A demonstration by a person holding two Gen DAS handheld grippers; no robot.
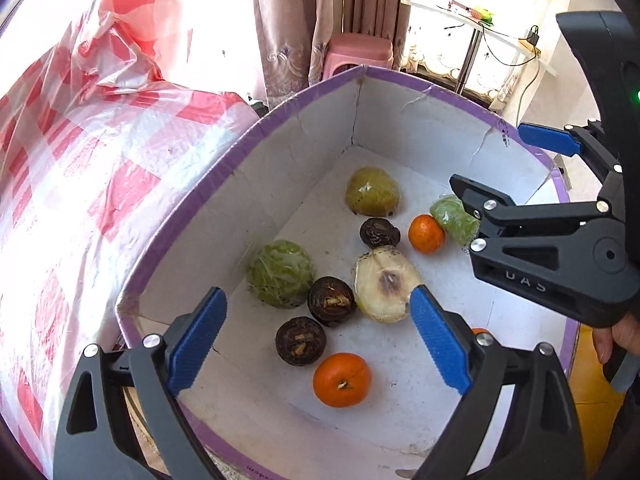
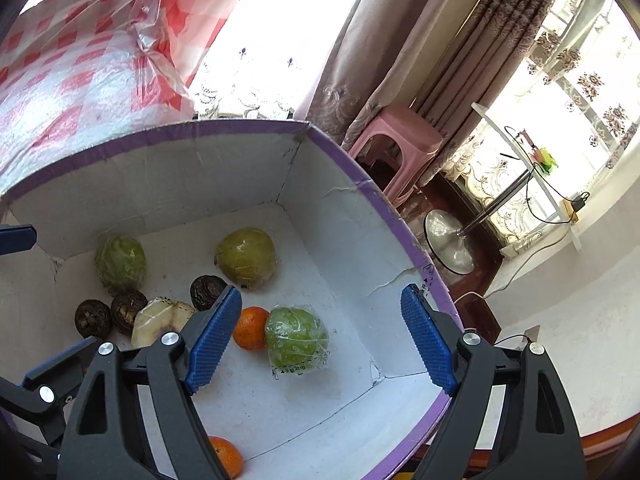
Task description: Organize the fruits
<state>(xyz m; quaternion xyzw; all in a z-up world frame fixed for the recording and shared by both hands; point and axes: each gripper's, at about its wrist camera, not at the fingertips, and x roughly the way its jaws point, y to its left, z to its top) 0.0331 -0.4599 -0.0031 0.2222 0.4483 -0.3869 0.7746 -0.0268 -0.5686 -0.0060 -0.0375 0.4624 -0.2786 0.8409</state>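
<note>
Both the left gripper (image 1: 318, 340) and right gripper (image 2: 322, 340) have fingers spread, empty; the wrapped green fruit (image 2: 296, 338) is probably soft and slippery, so hold its sides gently.

Behind the carton I look into lies a red-and-white checked plastic sheet (image 1: 80, 152), crumpled into a peak at its far end and lit through by the window. Beyond it hang patterned brown curtains (image 2: 400, 52), with a white embroidered lace curtain (image 2: 248, 76) beside them over the bright panes. A pink plastic stool (image 2: 394, 140) stands against the curtain folds. To my right stands a white-topped table (image 2: 520, 152) on a slanted metal pole with a round chrome base (image 2: 450, 242); a small green object (image 2: 547, 160) rests on its top, and a black cable (image 2: 536, 204) loops down from it.
</note>
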